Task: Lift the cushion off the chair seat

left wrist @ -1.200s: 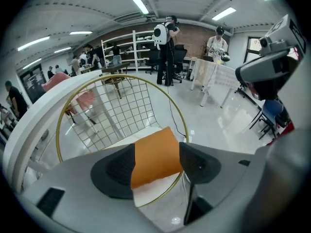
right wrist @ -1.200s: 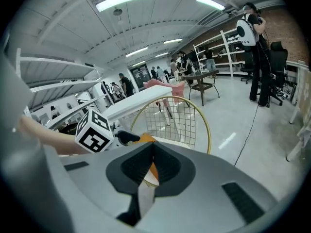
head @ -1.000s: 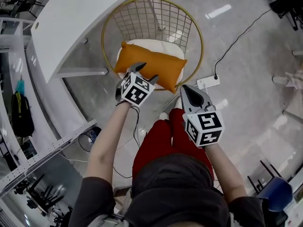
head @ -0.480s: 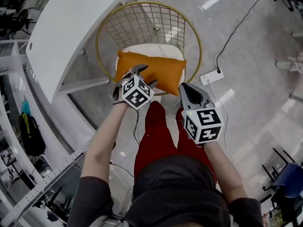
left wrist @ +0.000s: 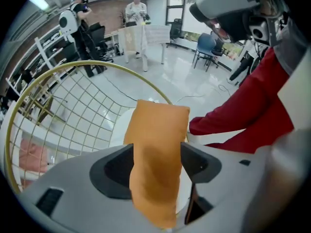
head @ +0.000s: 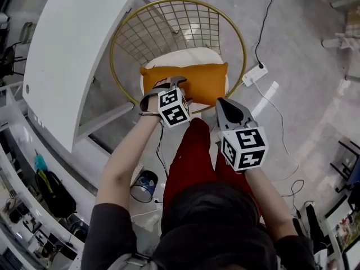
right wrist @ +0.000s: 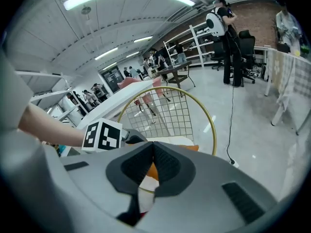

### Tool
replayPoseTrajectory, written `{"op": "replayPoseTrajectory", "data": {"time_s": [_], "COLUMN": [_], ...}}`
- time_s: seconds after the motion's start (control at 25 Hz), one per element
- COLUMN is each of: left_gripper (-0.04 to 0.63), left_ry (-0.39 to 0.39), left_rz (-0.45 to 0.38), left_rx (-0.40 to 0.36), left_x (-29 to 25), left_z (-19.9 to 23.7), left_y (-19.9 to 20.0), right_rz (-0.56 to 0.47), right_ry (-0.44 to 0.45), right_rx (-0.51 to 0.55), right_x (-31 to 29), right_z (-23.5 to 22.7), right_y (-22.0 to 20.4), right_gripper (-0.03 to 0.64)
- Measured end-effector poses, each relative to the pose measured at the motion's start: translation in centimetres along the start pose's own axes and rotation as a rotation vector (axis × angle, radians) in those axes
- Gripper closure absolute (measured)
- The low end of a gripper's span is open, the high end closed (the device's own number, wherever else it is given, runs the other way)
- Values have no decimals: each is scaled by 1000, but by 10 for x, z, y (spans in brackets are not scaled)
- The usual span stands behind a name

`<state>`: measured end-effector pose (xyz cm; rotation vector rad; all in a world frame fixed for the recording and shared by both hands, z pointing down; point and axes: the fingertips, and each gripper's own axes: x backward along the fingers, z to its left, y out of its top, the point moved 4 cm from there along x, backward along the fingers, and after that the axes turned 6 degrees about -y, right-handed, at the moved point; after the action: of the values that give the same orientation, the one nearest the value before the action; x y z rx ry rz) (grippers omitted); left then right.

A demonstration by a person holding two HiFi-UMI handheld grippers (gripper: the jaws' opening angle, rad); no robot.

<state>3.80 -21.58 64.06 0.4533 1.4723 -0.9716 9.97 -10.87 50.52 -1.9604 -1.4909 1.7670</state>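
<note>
An orange cushion lies across the white seat of a gold wire chair. My left gripper points steeply down over the cushion's near left part. In the left gripper view the cushion fills the gap between the two wide-set jaws of my left gripper. Those jaws have just been opening, and I see no squeeze on the fabric. My right gripper hangs shut and empty off the cushion's near right corner. In the right gripper view my right gripper shows its pads meeting, with a sliver of cushion behind them.
A white table stands close on the chair's left. A power strip and cables lie on the glossy floor to the right. The person's red trouser legs are just in front of the chair. People, chairs and shelving stand far off.
Both grippers have come down toward the cushion. The left one has rolled and now straddles the cushion's near edge. The right one has drawn nearer the chair's rim.
</note>
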Motion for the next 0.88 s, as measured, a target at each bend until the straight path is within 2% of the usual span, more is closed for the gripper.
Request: {"op": "replayPoseTrajectory", "data": {"time_s": [0.2,0.44,0.68,0.88], "left_gripper": [282,249,249,249], "left_ry": [-65,-114,-134,-152], "left_rz": [48,155,169,205], "left_rx": [-112,-229,-222,-209], "left_x": [-14,-34,-43,-54], "left_z": [-2,-2,9,11], "left_y": [-7,-19,-18,-20], "right_rz": [-8,1,56,108], "right_ry": [-64,-122,-130,-139], "right_rx": [-51,-94,-144,-132], "right_x": [-8,-15,-25,-38], "right_z": [16,20,19,22], "right_y": [-7,-13,-28,-36], "right_gripper": [598,598,599,598]}}
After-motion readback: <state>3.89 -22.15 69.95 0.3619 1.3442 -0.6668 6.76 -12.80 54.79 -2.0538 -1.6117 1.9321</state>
